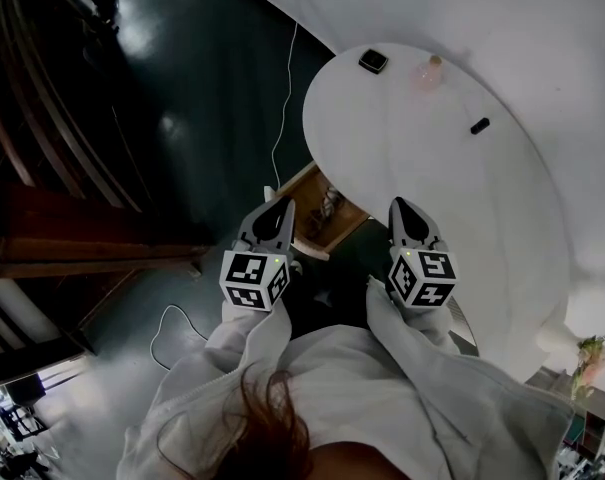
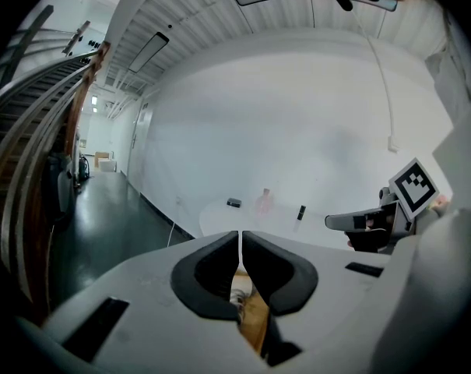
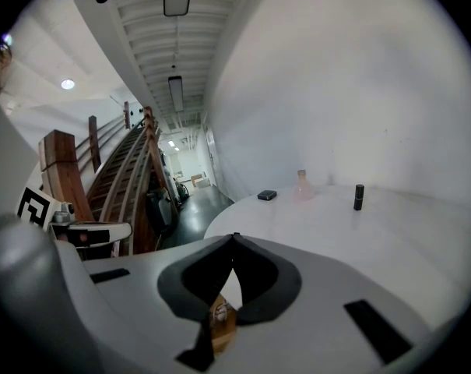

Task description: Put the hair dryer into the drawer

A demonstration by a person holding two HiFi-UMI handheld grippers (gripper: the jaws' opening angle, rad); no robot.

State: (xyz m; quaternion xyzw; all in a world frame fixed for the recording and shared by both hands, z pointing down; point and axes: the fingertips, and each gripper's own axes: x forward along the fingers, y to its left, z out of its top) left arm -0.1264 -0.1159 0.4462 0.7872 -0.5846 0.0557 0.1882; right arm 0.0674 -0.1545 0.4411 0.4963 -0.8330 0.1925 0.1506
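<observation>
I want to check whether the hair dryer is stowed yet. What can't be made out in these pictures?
- Drawer, head view: small and dark, its far part covered by the table edge. Something pale lies inside; what it is cannot be told.
- Both gripper views: the shut left gripper and right gripper hide all but a sliver of the drawer's wood.
- Small black thing on the table: too small to name in any view.

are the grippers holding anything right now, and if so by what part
Nothing is held. The left gripper and the right gripper each have their jaws shut tip to tip, with nothing between them.
</observation>
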